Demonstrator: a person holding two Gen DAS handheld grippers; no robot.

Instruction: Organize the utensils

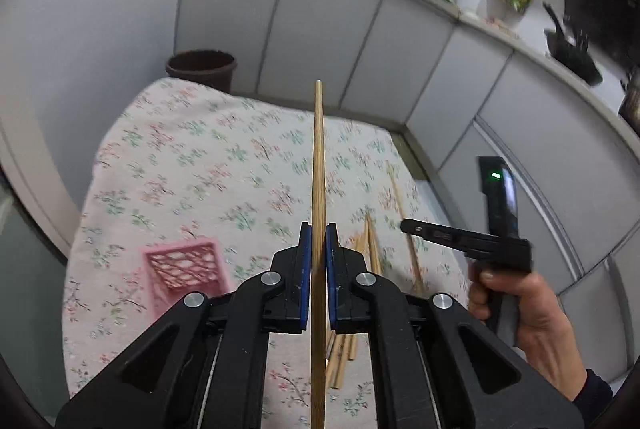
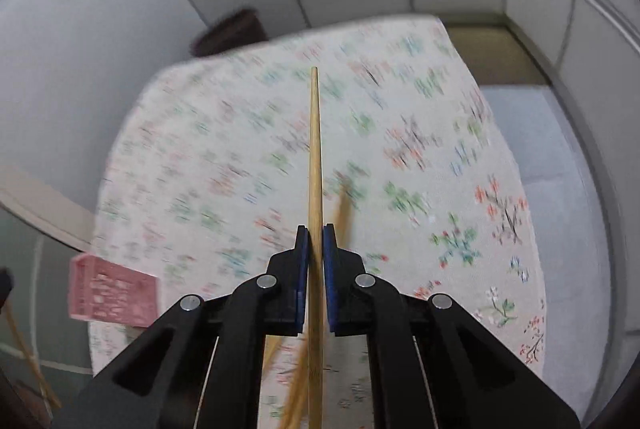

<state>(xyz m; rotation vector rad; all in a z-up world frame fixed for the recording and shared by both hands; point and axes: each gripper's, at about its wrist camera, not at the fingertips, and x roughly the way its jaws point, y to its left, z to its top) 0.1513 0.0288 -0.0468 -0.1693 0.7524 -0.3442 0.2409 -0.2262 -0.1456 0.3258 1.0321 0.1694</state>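
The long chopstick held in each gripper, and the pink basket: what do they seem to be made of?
Long tan chopstick in the left gripper: probably bamboo or wood, matte, faint lengthwise grain. The right gripper holds a similar chopstick. Pink lattice basket: likely moulded plastic, uniform colour, regular cut-out holes.

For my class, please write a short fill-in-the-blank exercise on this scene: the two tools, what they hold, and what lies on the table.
1. The left tool is shut on a single wooden ____.
2. The basket on the floral tablecloth is coloured ____.
3. The right tool is ____ on a chopstick of its own.
4. More loose chopsticks lie on the cloth, ____ the basket.

Missing words: chopstick; pink; shut; outside
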